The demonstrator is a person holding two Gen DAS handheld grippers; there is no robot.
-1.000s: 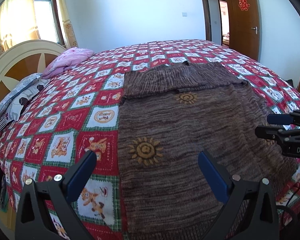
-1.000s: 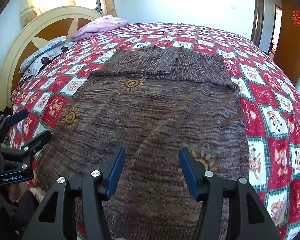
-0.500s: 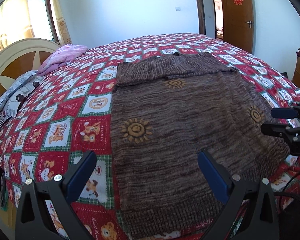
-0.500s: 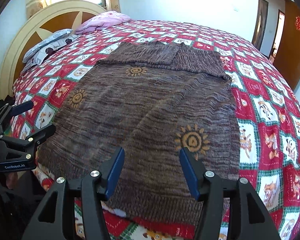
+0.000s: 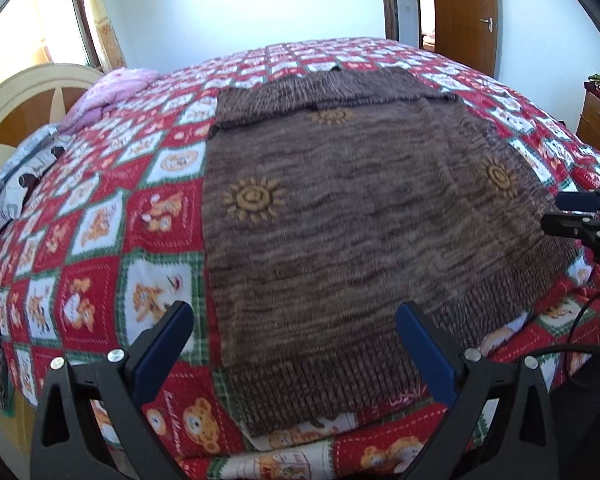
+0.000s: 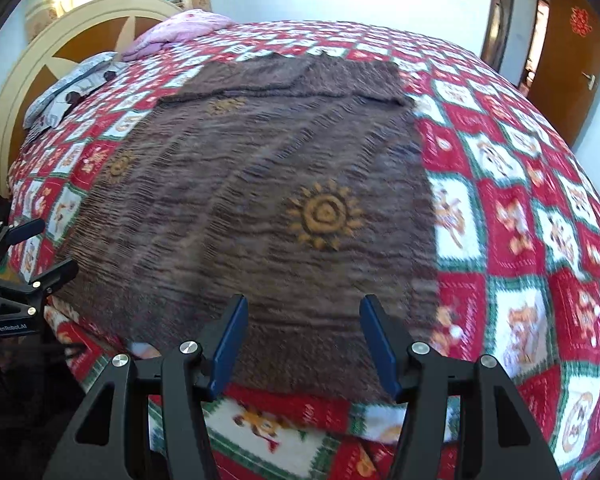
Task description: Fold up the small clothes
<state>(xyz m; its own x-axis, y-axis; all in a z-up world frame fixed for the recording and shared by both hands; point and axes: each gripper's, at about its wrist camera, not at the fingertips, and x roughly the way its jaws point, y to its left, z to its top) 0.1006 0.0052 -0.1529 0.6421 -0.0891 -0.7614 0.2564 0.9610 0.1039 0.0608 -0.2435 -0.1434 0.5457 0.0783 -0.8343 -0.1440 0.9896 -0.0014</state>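
On the bed [image 5: 100,248], the sweater [image 5: 340,220] lay flat. Left gripper [image 5: 292,344] and right gripper [image 6: 304,340] hovered wide, empty, over its near hem [image 5: 340,380]. Judged step: approach; next, grasp both hem corners.

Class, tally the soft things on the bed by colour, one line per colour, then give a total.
Brown: 1, the sweater
Pink: 1, the quilt
Grey: 1, the pillow
Red check: 1, the bedspread
Total: 4

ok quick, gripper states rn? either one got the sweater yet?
Left gripper: open, holding nothing, above the brown sweater's hem.
Right gripper: open, holding nothing, above the same hem.
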